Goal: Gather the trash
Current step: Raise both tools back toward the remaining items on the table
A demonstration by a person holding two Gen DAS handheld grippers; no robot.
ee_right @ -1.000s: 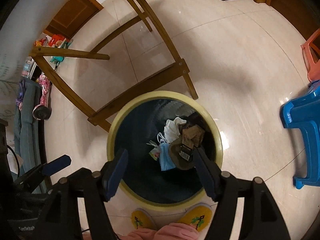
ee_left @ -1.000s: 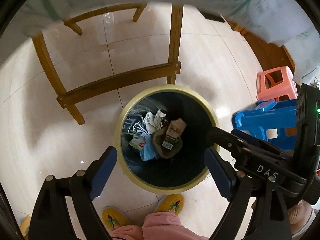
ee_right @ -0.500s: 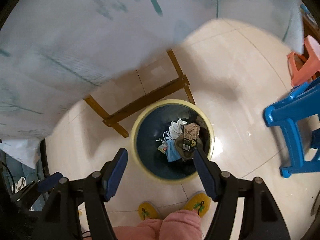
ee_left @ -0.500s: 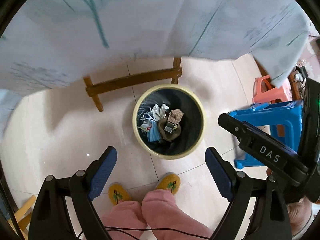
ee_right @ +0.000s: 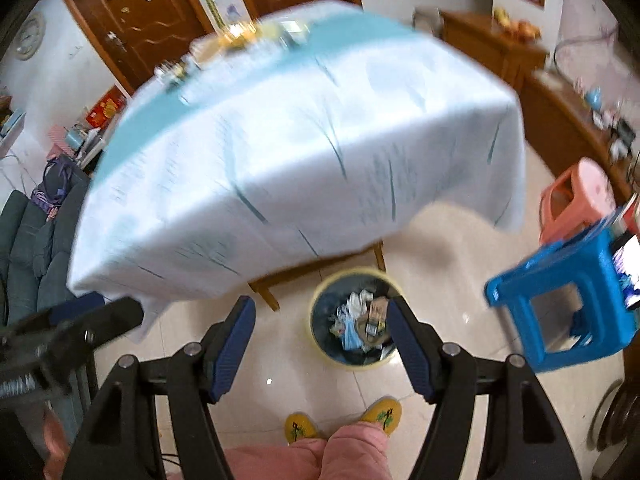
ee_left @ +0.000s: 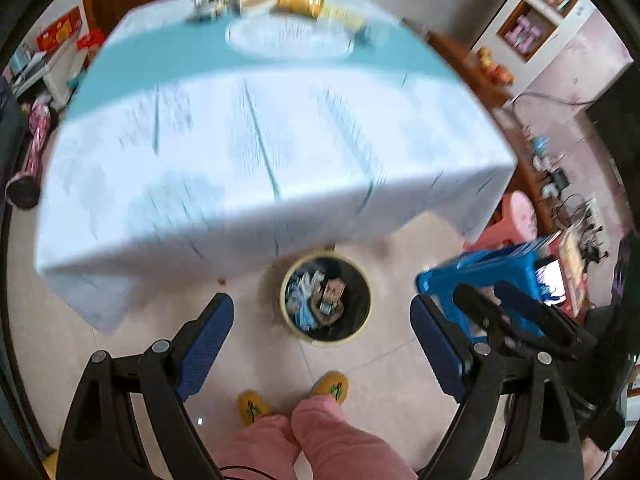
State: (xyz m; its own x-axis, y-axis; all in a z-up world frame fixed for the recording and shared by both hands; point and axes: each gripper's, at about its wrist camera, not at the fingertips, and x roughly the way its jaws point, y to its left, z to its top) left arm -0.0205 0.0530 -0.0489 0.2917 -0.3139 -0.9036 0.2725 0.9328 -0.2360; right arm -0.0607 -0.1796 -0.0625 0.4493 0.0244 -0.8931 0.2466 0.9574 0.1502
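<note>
A yellow-rimmed trash bin (ee_left: 362, 330) stands on the tiled floor at the table's foot, holding paper scraps, a brown wrapper and a blue mask; it also shows in the right wrist view (ee_right: 320, 344). My left gripper (ee_left: 322, 322) is open and empty, high above the bin. My right gripper (ee_right: 321, 326) is open and empty, also high above it. A table with a white and teal cloth (ee_left: 256, 132) carries blurred items at its far end (ee_left: 296, 0), too blurred to name.
A blue plastic stool (ee_right: 568, 300) and a pink stool (ee_right: 576, 196) stand right of the bin. A dark sofa (ee_right: 28, 248) is at the left. Wooden cabinets (ee_right: 500, 48) line the back right. The person's yellow slippers (ee_left: 330, 388) are below the bin.
Both grippers have risen far above the bin and tilted up, so the table top and room come into view. Both stayed open and empty.
</note>
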